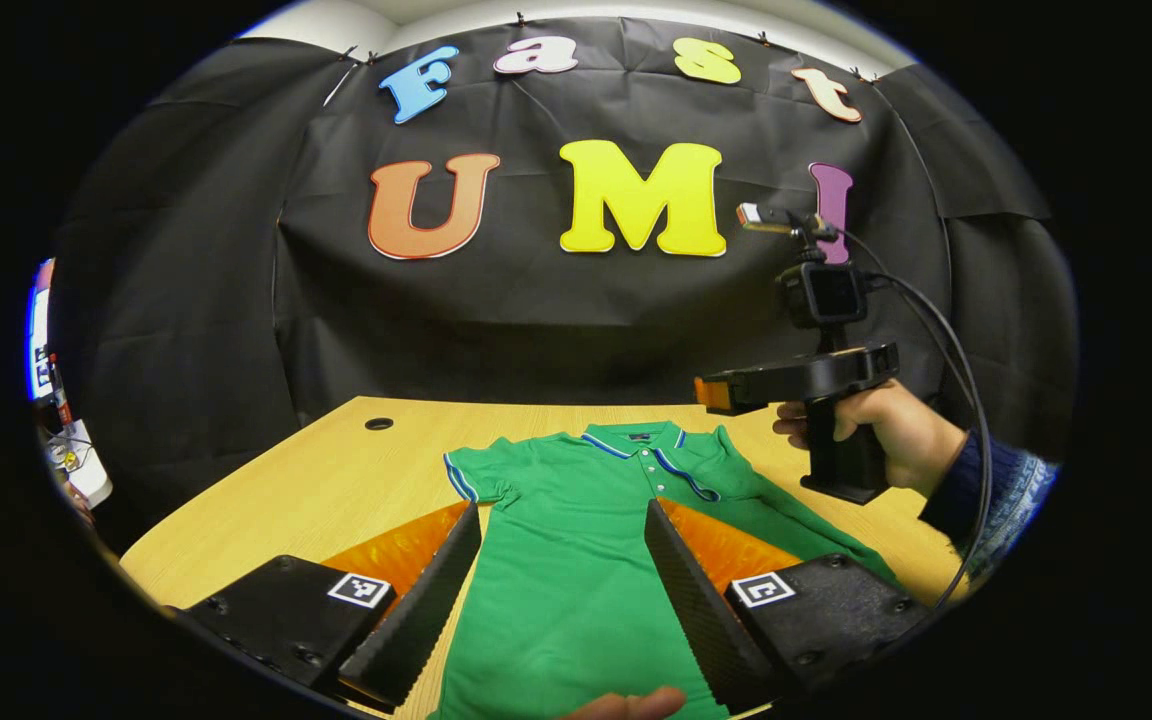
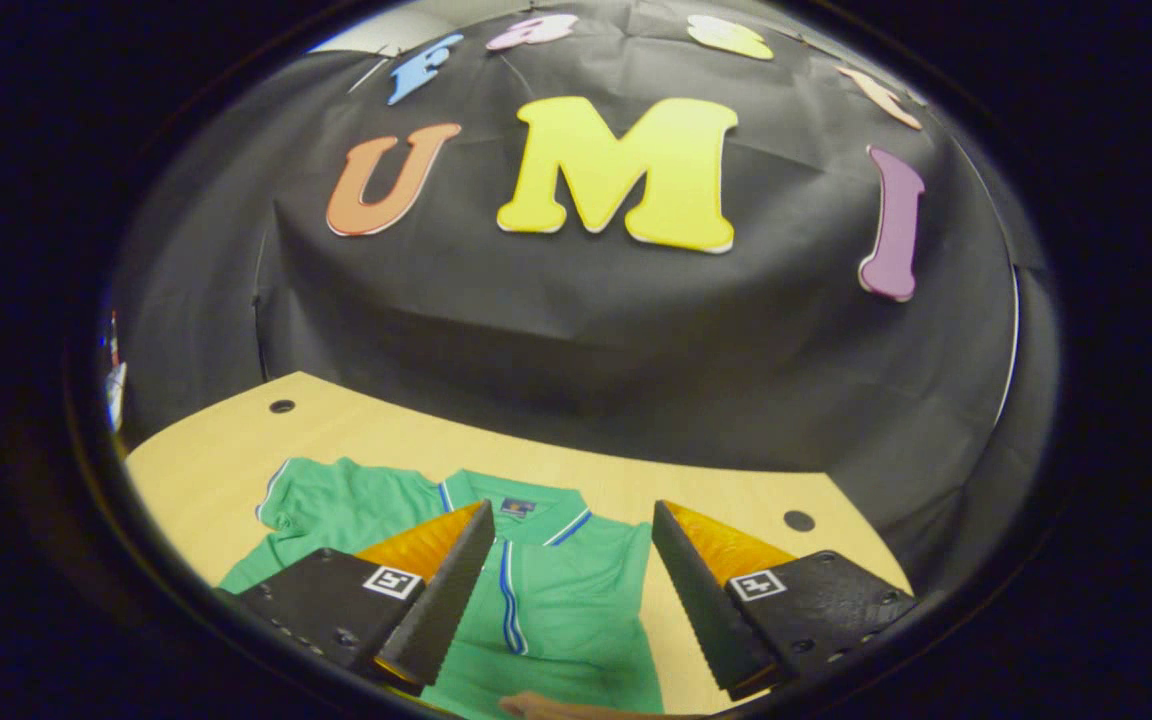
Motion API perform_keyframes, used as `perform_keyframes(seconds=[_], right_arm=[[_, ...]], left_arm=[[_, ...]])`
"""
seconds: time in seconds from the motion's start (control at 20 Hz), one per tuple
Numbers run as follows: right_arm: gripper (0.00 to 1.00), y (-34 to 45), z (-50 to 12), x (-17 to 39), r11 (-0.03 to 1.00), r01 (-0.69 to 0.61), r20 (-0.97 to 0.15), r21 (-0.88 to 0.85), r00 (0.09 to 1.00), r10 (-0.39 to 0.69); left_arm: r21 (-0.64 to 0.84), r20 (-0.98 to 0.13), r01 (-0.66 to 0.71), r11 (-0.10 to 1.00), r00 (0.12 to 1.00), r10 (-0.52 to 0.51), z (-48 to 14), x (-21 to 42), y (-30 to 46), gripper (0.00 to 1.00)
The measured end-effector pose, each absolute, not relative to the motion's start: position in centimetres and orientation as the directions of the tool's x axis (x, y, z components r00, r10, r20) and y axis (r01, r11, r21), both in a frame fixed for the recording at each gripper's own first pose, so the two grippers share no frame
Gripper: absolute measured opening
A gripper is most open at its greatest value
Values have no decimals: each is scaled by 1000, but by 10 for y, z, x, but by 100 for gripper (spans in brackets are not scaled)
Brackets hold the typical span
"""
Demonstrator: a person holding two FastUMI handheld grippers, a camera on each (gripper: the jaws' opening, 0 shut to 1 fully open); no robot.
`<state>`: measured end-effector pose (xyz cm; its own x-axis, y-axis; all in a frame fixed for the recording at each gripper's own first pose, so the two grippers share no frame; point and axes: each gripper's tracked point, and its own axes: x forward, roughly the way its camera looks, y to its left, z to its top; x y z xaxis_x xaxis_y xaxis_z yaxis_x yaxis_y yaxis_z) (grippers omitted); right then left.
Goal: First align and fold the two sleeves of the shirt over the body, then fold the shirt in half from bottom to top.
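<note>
**Shirt flat and unfolded, both hand-held grippers above it with fingers spread**

Black cloth walls the booth behind a pale wooden worktop [image 1: 336, 480], and on it the green shirt [image 1: 576, 540] lies flat, front up, collar [image 1: 636, 438] towards the wall and hem towards the person. Its long axis runs straight away from both hand-held grippers, so collar is ahead and hem is below and behind the fingers.

In the left gripper view, the left hand-held gripper [image 1: 563, 590] hangs over the middle of the body with its fingers spread wide and nothing between them; green cloth shows through the gap. One short sleeve [image 1: 476, 478] lies just ahead and to the left of its left finger, spread out sideways, not yet folded in.

The right hand-held gripper [image 1: 711, 393] shows in the same view ahead and to the right, held in a hand [image 1: 881, 425] above the other shoulder of the shirt, clear of the cloth. In the right gripper view, its fingers [image 2: 436, 600] are likewise spread and empty, with the button placket [image 2: 508, 590] between them and the far sleeve off to the left.

Judging from this, no fold is made yet. Each sleeve lies outward of its own gripper, so each hand is nearest the sleeve on its side.
</note>
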<state>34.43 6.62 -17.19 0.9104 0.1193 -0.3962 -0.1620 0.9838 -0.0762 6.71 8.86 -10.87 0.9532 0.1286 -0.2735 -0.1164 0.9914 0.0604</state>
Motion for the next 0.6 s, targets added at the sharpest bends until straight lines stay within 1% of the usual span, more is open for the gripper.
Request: perform_keyframes(seconds=[0.05, 0.2, 0.25, 0.4, 0.45, 0.55, 0.6], right_arm=[[96, 69, -157, 334, 981, -170, -370, -93, 920, 125], [97, 70, -121, 295, 974, -188, -290, -124, 946, 146], [95, 68, -111, 281, 974, -186, -260, -128, 954, 148], [95, 67, -93, 231, 974, -204, -202, -96, 962, 182], [97, 65, -93, 212, 974, -217, -204, -70, 959, 199], [97, 60, -103, 177, 971, -239, -236, -29, 945, 226], [95, 54, -108, 161, 971, -240, -253, -19, 940, 227]], left_arm=[[58, -273, -119, 991, 953, 130, -108, 68, 89, 100], [56, -272, -120, 991, 953, 131, -108, 68, 91, 100], [66, -268, -117, 991, 955, 131, -108, 68, 92, 100], [91, -249, -149, 985, 954, 168, -108, 72, 111, 100], [87, -244, -163, 983, 953, 179, -107, 74, 116, 100], [65, -249, -201, 977, 945, 211, -107, 75, 127, 100], [54, -243, -230, 972, 941, 236, -104, 74, 134, 100]])
